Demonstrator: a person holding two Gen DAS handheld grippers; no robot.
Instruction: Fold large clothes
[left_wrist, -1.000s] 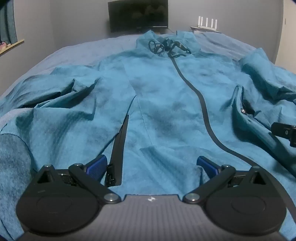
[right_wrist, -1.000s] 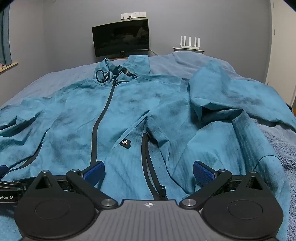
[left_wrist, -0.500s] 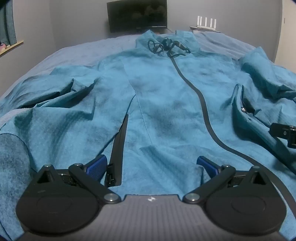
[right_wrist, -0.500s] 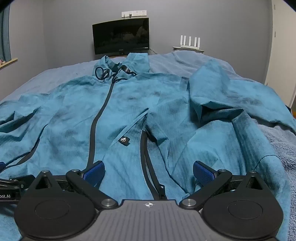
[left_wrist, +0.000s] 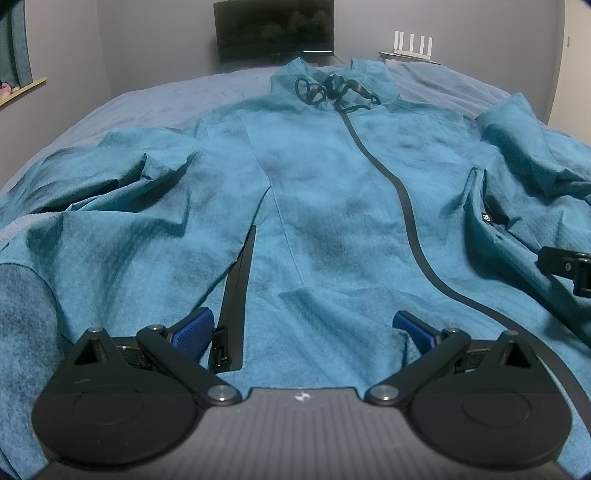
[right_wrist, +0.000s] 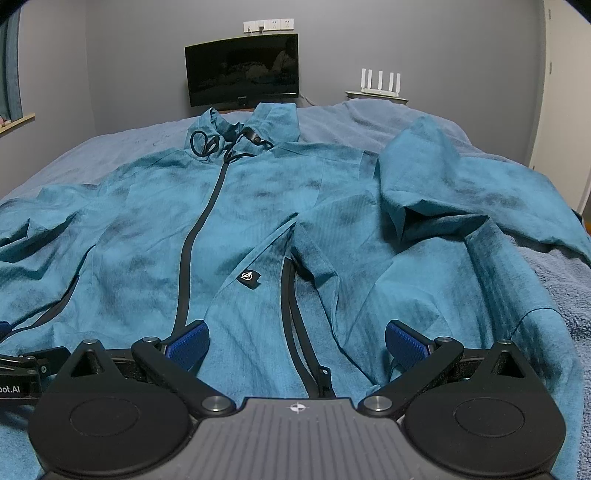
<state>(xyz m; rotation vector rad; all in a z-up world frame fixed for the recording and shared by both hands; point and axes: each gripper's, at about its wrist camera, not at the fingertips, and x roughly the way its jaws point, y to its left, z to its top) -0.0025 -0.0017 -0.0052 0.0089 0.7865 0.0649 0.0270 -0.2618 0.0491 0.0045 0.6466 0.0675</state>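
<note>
Across the wide bed with its grey-blue terry cover lies a large teal zip-front jacket, spread front-up with its collar toward the far wall and its hem nearest the cameras. Its left sleeve runs out rumpled to one side, and its right sleeve is folded back over itself near the bed's other edge. A black centre zipper runs from collar to hem, and two black pocket zippers slant on either side. Black drawcords sit tangled at the collar, and a small black logo tag lies on the front panel, beside the right pocket.

At the hem, the left gripper hovers low over the cloth, its jaws spread wide with nothing between the blue pads. The right gripper is likewise low over the hem by the right pocket, jaws spread and empty; whether either touches the fabric cannot be told.

Against the grey wall stand a dark flat monitor and a white router with upright antennas.
</note>
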